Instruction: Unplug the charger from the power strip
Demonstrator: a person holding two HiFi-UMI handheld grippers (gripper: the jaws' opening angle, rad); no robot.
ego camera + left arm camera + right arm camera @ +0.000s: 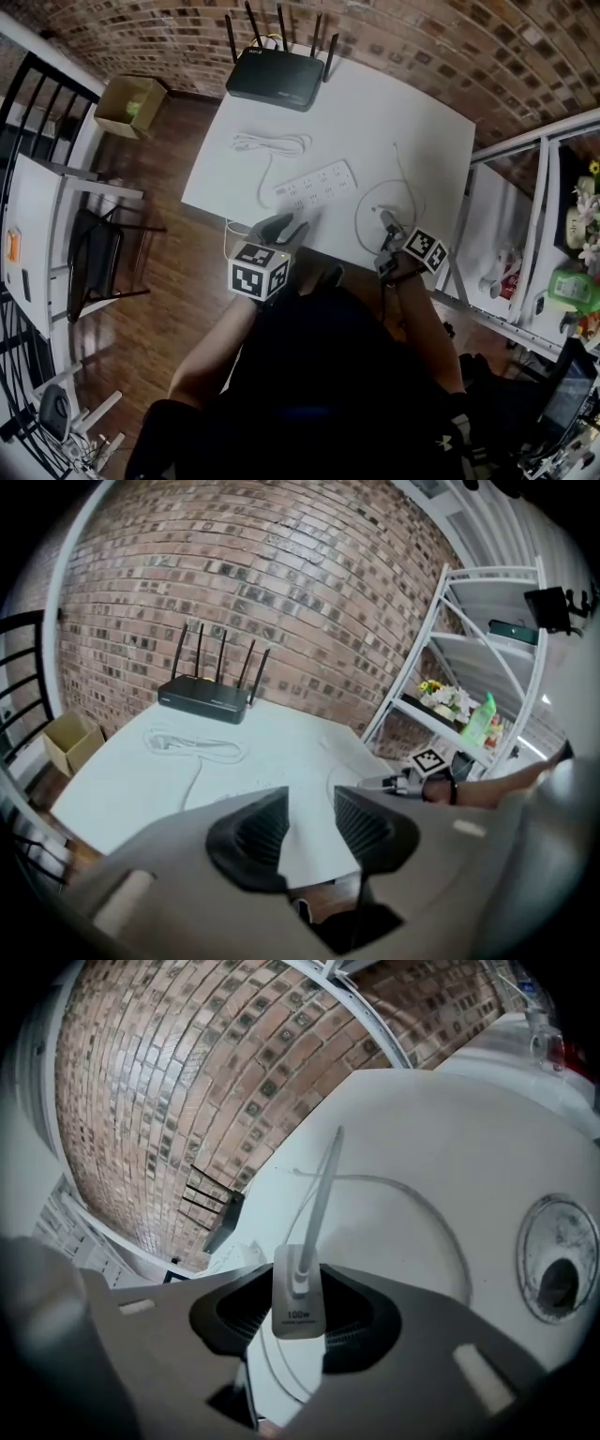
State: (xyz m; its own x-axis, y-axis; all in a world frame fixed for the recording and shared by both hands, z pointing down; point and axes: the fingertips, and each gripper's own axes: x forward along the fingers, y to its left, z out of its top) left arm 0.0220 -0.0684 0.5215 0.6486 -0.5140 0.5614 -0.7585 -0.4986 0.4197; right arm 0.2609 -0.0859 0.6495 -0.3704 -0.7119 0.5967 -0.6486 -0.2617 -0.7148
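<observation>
A white power strip (316,184) lies in the middle of the white table (412,122), with no plug in it that I can see. The white charger (298,1303), a small block, sits between the jaws of my right gripper (298,1314), which is shut on it. Its thin white cable (319,1194) runs out ahead and loops over the table (361,211). In the head view my right gripper (386,225) is at the table's near right edge, clear of the strip. My left gripper (284,228) hovers at the near edge just in front of the strip, open (311,827) and empty.
A black router (276,77) with antennas stands at the far edge. The strip's own coiled cord (272,142) lies behind it. A round cable hole (560,1258) is in the tabletop at right. A shelf unit (562,234) stands to the right, a cardboard box (131,105) on the floor left.
</observation>
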